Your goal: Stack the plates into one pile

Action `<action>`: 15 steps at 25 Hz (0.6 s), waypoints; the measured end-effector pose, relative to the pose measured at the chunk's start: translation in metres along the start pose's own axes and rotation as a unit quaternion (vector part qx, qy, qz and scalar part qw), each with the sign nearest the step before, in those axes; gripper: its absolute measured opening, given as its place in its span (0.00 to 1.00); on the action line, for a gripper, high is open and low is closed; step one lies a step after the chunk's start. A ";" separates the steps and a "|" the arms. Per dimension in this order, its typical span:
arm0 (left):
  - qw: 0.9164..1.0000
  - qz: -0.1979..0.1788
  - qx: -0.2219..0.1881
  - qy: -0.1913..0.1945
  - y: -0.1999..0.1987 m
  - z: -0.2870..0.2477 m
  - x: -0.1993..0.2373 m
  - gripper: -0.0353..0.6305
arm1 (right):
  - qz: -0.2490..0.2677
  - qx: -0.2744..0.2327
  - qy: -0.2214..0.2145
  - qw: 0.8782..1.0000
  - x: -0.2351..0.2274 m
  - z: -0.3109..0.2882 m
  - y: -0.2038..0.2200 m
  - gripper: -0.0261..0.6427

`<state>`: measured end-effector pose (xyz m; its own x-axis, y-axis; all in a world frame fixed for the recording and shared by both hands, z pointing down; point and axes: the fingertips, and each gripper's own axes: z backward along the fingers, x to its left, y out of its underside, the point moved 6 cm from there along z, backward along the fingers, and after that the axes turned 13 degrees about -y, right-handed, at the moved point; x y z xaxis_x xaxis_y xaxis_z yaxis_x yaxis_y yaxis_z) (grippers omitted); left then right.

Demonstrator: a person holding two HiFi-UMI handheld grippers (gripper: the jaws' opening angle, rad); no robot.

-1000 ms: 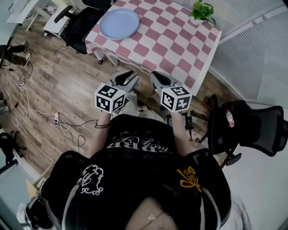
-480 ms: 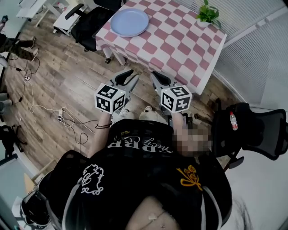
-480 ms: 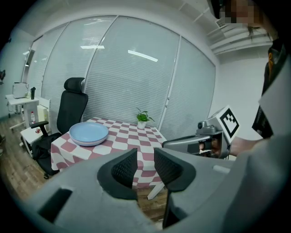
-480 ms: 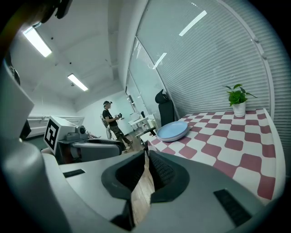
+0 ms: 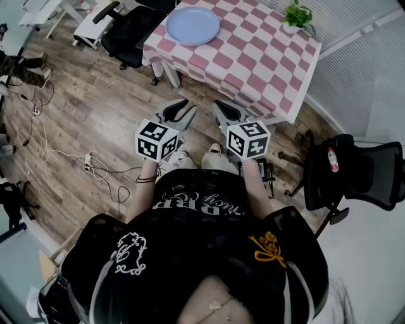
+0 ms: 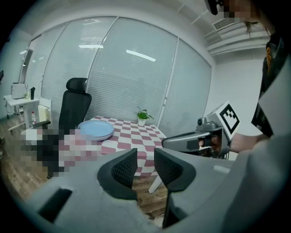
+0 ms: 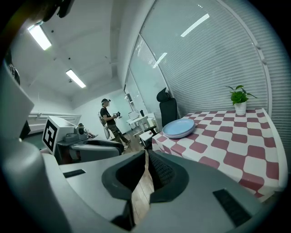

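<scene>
A pile of light blue plates (image 5: pixel 193 25) rests at the far left end of a table with a pink and white checked cloth (image 5: pixel 253 63). Both grippers hover side by side over the wooden floor, short of the table and well away from the plates. My left gripper (image 5: pixel 179 109) stands open with nothing between its jaws (image 6: pixel 145 157); the plates (image 6: pixel 96 129) lie far ahead of it. My right gripper (image 5: pixel 223 109) is closing, with its jaws nearly together on nothing (image 7: pixel 146 157). It sees the plates (image 7: pixel 179 128) ahead to the right.
A potted plant (image 5: pixel 299 14) stands at the table's far right corner. A black office chair (image 5: pixel 130 28) sits by the plates' end. Another black chair (image 5: pixel 361 174) with a bottle (image 5: pixel 333 159) is at the right. Cables (image 5: pixel 95 168) trail on the floor; a person (image 7: pixel 109 119) stands far off.
The table and plates have slid to the right in the head view as the view shifted. Both grippers keep the same pose in front of the body.
</scene>
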<state>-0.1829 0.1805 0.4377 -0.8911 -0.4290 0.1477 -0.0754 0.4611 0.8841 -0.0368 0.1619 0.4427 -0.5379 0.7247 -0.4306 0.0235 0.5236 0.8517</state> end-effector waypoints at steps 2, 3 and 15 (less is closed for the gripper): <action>1.000 0.000 -0.001 0.004 0.004 0.009 0.008 0.24 | -0.001 0.002 0.005 1.000 0.010 -0.006 0.004 0.08; 1.000 0.000 -0.002 0.006 0.005 0.013 0.011 0.24 | -0.001 0.003 0.007 1.000 0.015 -0.009 0.005 0.08; 1.000 0.000 -0.010 0.020 0.018 0.044 0.034 0.24 | 0.008 0.011 0.017 1.000 0.054 -0.029 0.017 0.08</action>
<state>-0.2345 0.2082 0.4390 -0.8727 -0.4598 0.1640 -0.0670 0.4455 0.8928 -0.0899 0.1967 0.4425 -0.5661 0.7176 -0.4057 0.0515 0.5220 0.8514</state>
